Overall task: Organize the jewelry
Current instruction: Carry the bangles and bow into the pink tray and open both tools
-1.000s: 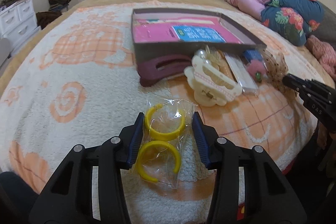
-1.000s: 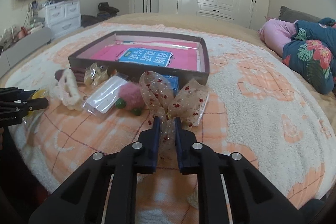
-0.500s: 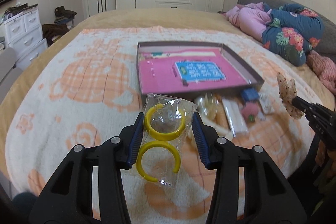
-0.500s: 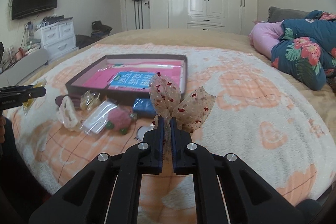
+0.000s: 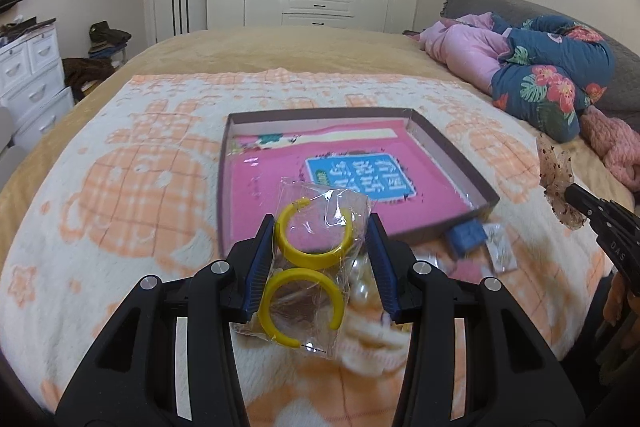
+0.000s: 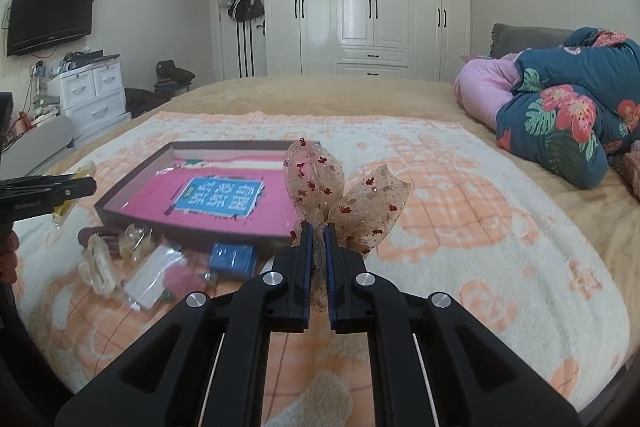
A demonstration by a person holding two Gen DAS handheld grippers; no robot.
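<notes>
A wide bed [image 6: 460, 99] fills both views, spread with a fleecy white and orange blanket [image 6: 460, 219]; a white wardrobe [image 6: 360, 7] stands against the far wall, and a rolled floral quilt [image 6: 568, 123] lies at the far right of the bed.

On the blanket sits a shallow open box [image 5: 452, 151] with dark walls and a pink floor bearing a blue printed label [image 5: 358, 177]. In the right wrist view it lies left of centre, with a loose huddle of small things along its near wall: a blue packet [image 6: 234, 259] just against the wall, a clear sleeve [image 6: 154, 279], a cream claw clip [image 6: 100, 267], a dark purple clip [image 6: 90, 237] partly hidden behind it, and a pink fluffy piece [image 6: 182, 281] with green beads.

The left tool [image 5: 322, 227] is held above the blanket in front of the box, its jaws partly open and pressed on either side of a clear packet of yellow hoop earrings [image 5: 310, 267]; the two hoops sit one above the other inside the plastic, which pokes out past the fingertips over the box's near wall.

The right tool [image 6: 318, 231] is closed tight on the knot of a sheer beige bow [image 6: 340, 191] speckled with red; the two loops stand up clear of the blanket, to the right of the box. In the left wrist view that bow shows at the right edge, well apart from the earring packet.
</notes>
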